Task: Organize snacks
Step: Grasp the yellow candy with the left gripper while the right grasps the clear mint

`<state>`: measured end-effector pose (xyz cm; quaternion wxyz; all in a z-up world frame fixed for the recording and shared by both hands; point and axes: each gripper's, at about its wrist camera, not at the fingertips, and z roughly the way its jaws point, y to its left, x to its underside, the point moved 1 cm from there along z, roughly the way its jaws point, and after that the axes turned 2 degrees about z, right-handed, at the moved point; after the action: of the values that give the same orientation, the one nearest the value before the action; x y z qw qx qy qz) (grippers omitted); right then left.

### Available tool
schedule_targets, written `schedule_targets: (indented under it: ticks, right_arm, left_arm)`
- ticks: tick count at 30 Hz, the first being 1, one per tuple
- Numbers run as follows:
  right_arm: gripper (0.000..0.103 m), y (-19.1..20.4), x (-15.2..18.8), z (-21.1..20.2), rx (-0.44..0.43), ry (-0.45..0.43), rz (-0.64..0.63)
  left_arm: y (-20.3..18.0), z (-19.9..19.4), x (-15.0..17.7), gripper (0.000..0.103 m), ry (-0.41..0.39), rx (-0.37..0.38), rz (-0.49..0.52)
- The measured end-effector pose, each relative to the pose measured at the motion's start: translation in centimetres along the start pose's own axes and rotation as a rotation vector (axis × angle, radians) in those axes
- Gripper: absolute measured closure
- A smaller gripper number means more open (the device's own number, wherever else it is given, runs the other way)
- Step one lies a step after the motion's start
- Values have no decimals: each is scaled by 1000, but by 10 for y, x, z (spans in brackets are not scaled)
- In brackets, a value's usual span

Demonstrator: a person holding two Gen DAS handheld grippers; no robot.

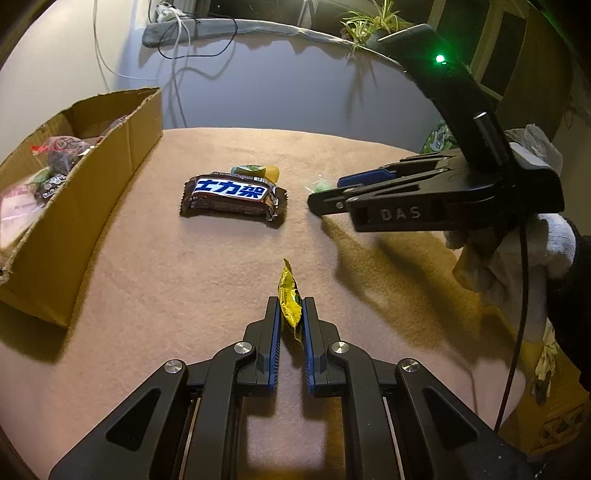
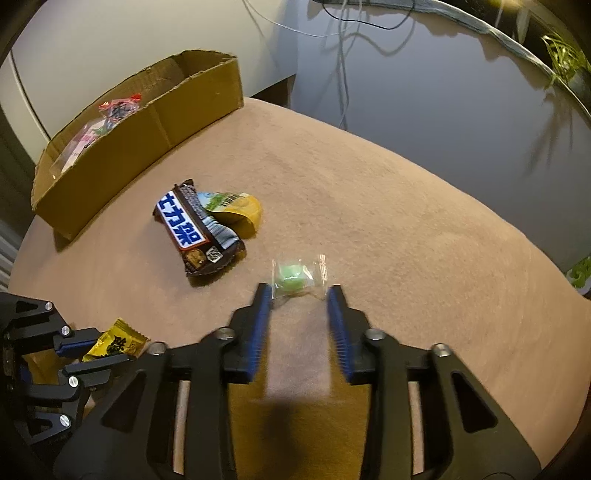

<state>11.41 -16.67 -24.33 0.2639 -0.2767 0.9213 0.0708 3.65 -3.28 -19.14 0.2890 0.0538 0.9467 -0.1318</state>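
Observation:
My left gripper [image 1: 291,304] is shut on a small yellow candy packet [image 1: 290,299], held above the table; it also shows at the lower left of the right wrist view [image 2: 114,345]. My right gripper [image 2: 300,291] is open, its blue pads either side of a clear-wrapped green candy [image 2: 291,275] lying on the table; in the left wrist view this gripper [image 1: 325,194] sits at the right, partly hiding the candy [image 1: 319,185]. A brown chocolate bar [image 1: 232,195] [image 2: 192,229] lies mid-table with a yellow-green packet [image 1: 258,170] [image 2: 236,210] behind it.
An open cardboard box [image 1: 92,192] [image 2: 155,125] holding several wrapped snacks stands at the left on the tan tablecloth [image 1: 184,288]. Cables, a grey cloth and a plant [image 1: 373,22] lie beyond the table's far edge.

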Motion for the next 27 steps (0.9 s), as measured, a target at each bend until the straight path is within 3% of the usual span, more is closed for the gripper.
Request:
schedule_targets:
  ticks: [4, 8, 15, 27]
  right_arm:
    - [60, 6, -4, 6, -8, -1, -11]
    - [74, 12, -6, 4, -1, -3, -36]
    - [76, 18, -4, -12, -5, -36, -47]
    - [76, 64, -28, -50, -120, -120, -88]
  left_arm:
    - [2, -3, 0, 94, -4, 6, -10]
    - [5, -7, -1, 94, -12, 11, -26]
    - [15, -30, -4, 94, -50, 4, -51]
    - [56, -80, -19, 94, -154, -63, -90]
